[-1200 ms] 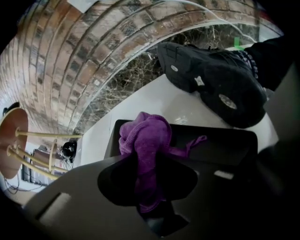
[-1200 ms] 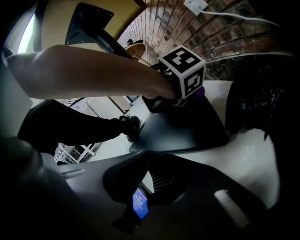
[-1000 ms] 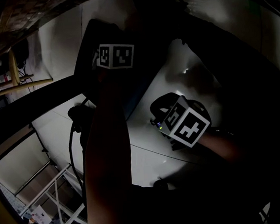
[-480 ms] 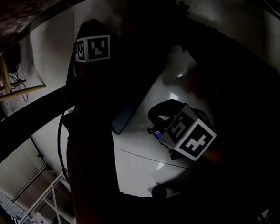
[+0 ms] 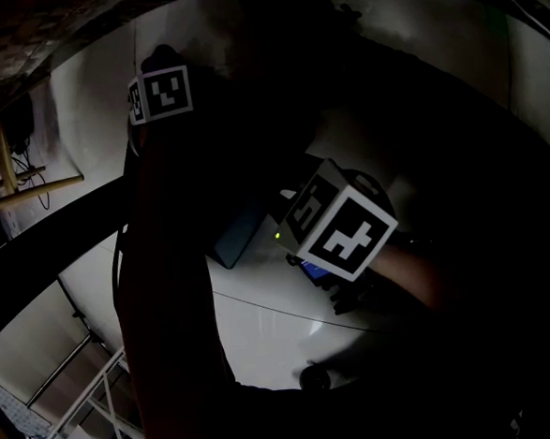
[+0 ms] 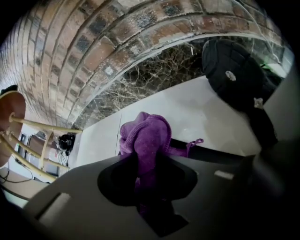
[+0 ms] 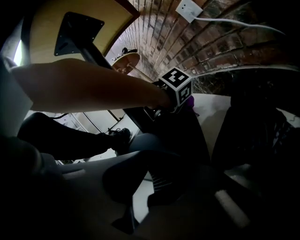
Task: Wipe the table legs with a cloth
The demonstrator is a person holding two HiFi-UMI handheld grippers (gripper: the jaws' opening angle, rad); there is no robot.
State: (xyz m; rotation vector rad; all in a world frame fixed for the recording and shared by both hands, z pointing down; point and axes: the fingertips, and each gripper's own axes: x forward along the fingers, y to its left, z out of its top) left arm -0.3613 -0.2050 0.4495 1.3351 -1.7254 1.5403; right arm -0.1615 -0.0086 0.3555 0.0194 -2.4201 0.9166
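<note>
At far left of the left gripper view stands a wooden stool (image 6: 14, 126), before a brick wall (image 6: 93, 51) and on a pale tiled floor (image 6: 206, 112). The left gripper (image 6: 144, 161) has its jaws closed tight on a bunched purple cloth (image 6: 145, 133), which sticks up past the jaw tips. A dark bar (image 6: 215, 152) runs rightward from behind the cloth; whether the two touch cannot be told.

In the right gripper view, the black counter leg (image 7: 91, 52) slants down from a plate under the wooden counter (image 7: 93, 11). The person's forearm (image 7: 89, 84) crosses in front of it, reaching toward the left gripper's marker cube. The right gripper (image 7: 143, 190) has its jaws slightly apart, with only floor showing in the gap.
</note>
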